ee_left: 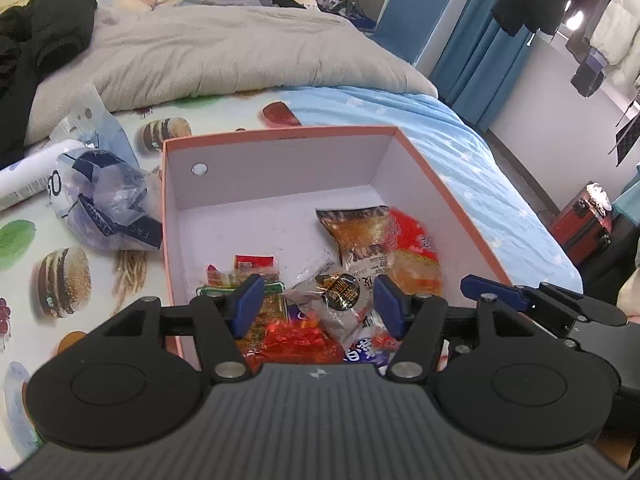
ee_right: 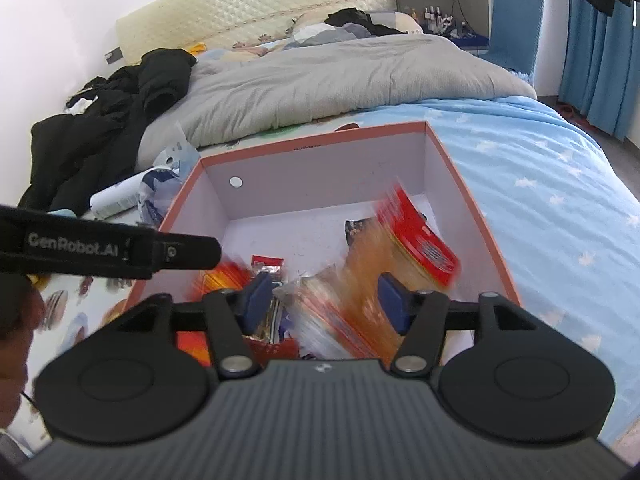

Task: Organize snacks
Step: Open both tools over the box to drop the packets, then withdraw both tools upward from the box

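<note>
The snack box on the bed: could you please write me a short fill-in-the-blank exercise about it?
1. The box has a pink rim and a ____ inside.
2. It rests on a ____.
3. The snack packets lie ____ the box.
4. The small round hole is in the box's ____ wall.

Missing words: white; bed; inside; far

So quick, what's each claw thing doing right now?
Left gripper: open, holding nothing, above the snacks in the box.
Right gripper: open; blurred orange packet between its fingers, not gripped.
</note>
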A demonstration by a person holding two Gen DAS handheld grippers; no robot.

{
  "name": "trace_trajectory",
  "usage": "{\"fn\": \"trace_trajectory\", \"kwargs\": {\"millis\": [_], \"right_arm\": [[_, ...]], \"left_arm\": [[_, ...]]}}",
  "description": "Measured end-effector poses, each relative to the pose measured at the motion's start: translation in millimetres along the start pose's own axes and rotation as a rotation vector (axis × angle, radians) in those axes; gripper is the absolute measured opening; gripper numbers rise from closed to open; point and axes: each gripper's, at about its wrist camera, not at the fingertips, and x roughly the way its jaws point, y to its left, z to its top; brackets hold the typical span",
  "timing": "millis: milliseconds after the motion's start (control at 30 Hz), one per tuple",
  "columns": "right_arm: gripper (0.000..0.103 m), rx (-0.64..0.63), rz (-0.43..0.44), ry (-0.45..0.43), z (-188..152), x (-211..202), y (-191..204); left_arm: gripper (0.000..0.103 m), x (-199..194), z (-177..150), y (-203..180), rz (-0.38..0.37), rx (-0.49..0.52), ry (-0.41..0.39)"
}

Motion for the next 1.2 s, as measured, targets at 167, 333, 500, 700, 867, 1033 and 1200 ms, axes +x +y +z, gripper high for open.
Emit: {"fn": "trace_trajectory", "kwargs": {"millis": [167, 333, 500, 700, 867, 1033, 1200], "right_arm": [[0.061, 0.005, -0.002, -0.031, 0, -22, 5], [0.062, 0.022, -0.002, -0.075, -3, -57, 14], [0.062, 0.040, -0.007, -0.124, -15, -101, 27], [0.061, 0.034, -0.015, -0.181, -32, -155, 43], [0.062, 0.017, -0.026, -0.233, -44, -195, 59], [0.062, 0.003, -0.029, -0.282, -59, -227, 75], [0.062, 0.008, -0.026, -0.312, -79, -248, 89]], "left_arm": [[0.066, -36, -7, -5, -0.002, 0.015, -0.042], [0.066, -83, -20, -12, -0.002, 0.024, -0.088], [0.066, -135, -40, -19, -0.004, 0.033, -0.138], [0.066, -195, -73, -24, 0.000, 0.032, -0.190], [0.067, -239, -104, -31, -0.007, 0.048, -0.230], [0.067, -275, -132, -34, -0.015, 0.053, -0.267], [0.067, -295, -158, -38, -0.009, 0.062, -0.275]]}}
